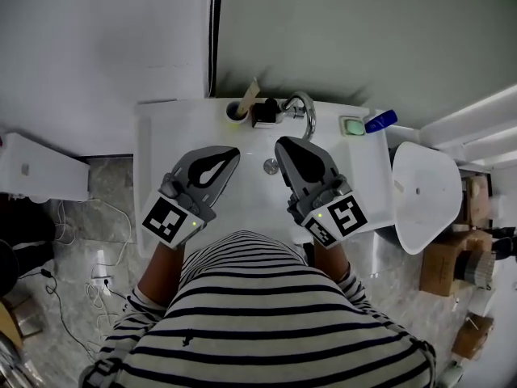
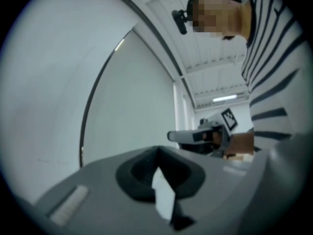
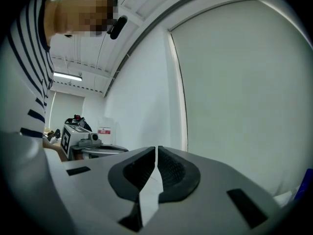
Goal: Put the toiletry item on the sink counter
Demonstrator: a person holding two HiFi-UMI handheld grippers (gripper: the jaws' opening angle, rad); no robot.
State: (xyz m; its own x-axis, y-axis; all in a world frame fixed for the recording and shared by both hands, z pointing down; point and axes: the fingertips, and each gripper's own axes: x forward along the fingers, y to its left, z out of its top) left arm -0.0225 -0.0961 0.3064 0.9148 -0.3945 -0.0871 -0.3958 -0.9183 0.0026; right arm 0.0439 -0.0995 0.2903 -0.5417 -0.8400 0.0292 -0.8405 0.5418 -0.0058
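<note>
A white sink counter (image 1: 161,148) lies below me. Both grippers hover over its basin, whose drain (image 1: 271,166) shows between them. My left gripper (image 1: 234,150) is shut and holds nothing; in its own view the jaws (image 2: 157,153) point up at the wall. My right gripper (image 1: 282,143) also stands with its jaws together but for a thin slit and nothing in them (image 3: 156,151). At the back of the counter stand a cup with a toothbrush (image 1: 237,111), a dark item (image 1: 264,113), the faucet (image 1: 300,107), a green soap dish (image 1: 352,125) and a blue toiletry item (image 1: 380,120).
A white rounded fixture (image 1: 424,192) stands to the right of the counter, with cardboard boxes (image 1: 452,265) beyond it. A white box (image 1: 40,168) and cables with a plug strip (image 1: 98,275) lie on the floor at the left. The wall rises right behind the counter.
</note>
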